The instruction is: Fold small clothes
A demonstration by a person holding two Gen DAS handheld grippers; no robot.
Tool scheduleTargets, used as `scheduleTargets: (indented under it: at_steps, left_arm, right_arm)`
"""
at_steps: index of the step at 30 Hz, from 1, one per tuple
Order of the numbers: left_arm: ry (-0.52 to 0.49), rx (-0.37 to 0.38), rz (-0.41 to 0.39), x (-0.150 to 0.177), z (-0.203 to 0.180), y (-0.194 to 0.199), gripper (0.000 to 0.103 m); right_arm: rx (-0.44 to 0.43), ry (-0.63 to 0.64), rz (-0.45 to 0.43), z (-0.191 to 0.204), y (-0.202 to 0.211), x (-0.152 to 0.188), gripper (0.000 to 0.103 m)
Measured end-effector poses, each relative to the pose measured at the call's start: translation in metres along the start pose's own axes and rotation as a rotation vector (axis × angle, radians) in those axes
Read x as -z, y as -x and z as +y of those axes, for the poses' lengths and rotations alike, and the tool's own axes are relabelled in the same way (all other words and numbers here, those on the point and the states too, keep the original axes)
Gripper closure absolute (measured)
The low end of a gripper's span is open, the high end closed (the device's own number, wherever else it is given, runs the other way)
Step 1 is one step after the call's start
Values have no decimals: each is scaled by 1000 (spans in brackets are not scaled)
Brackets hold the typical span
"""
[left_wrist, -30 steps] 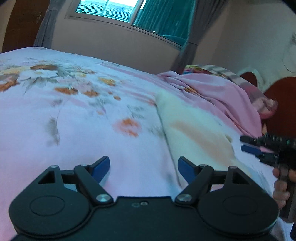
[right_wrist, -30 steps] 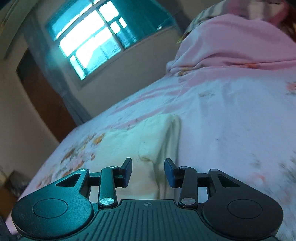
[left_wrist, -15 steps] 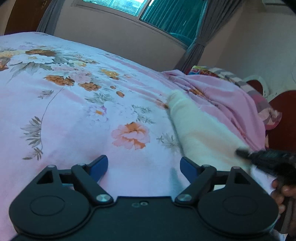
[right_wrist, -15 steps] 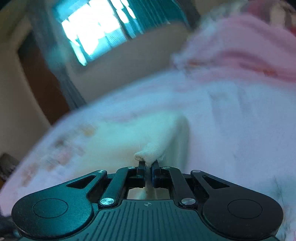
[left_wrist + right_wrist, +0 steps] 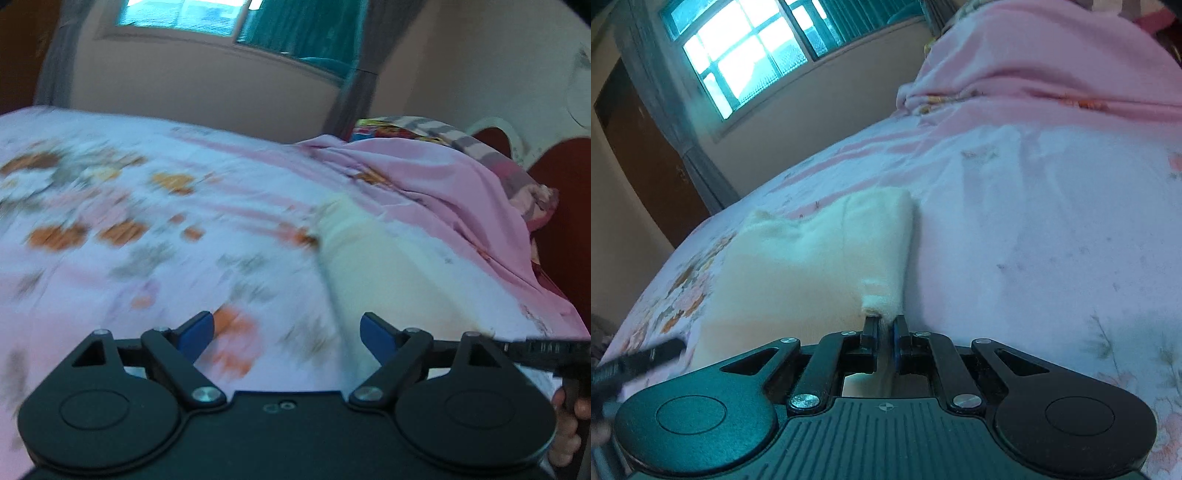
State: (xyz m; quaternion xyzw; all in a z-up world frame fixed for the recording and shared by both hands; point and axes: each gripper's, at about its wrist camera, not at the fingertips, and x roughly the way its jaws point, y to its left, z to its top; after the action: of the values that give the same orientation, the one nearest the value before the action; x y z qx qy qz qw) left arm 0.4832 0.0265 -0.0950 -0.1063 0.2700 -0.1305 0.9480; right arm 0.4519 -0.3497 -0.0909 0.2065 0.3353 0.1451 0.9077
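A small cream-white garment (image 5: 812, 258) lies flat on the pink floral bedsheet (image 5: 1034, 221). My right gripper (image 5: 884, 326) is shut on the garment's near right corner, which bunches up between the fingers. In the left wrist view the garment (image 5: 388, 273) lies right of centre. My left gripper (image 5: 286, 330) is open and empty, low over the sheet (image 5: 129, 258) at the garment's left edge. The right gripper (image 5: 546, 350) shows at the right edge of that view, and the left gripper's tip (image 5: 639, 358) shows at the left of the right wrist view.
A bunched pink blanket (image 5: 424, 173) and patterned pillows (image 5: 517, 177) lie at the bed's far right by a red headboard (image 5: 565, 206). A window (image 5: 738, 55) with curtains and a brown door (image 5: 646, 155) stand beyond the bed.
My right gripper has closed on the garment's corner and holds it. My left gripper has stayed open and shifted over the sheet toward the garment's left edge.
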Motion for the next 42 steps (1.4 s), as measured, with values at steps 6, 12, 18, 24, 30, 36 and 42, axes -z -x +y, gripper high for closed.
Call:
scheduleTargets:
  at_steps: [6,12,18,24,30,36,42]
  left_arm:
    - [-61,-6,-11,-24,-19,-30,19]
    - [-49,-45,-12,-42,-21,-60,20]
    - [-79,-114,73,-35,-20,-103,3]
    - [-94,-120,99,-43,-19,-100,7]
    - [-177,-100,57,-39,-39,-51,10]
    - [-251,-155,109,-18,-50,-61,4]
    - [-301,-178,109,-20,-60,-50,11]
  right_arm:
    - [16,47,-138,4,28,-22,97]
    - [-33,198,-79,36,-19,-48,97]
    - [34,333,19,32,-66,-43,98]
    - [102,295,20,14,-60,-42,97]
    - [60,294,-26,34,-19,-37,49]
    - [72,279,59,40,-32,-14,36]
    - [78,215,69,38,-29,-16,36]
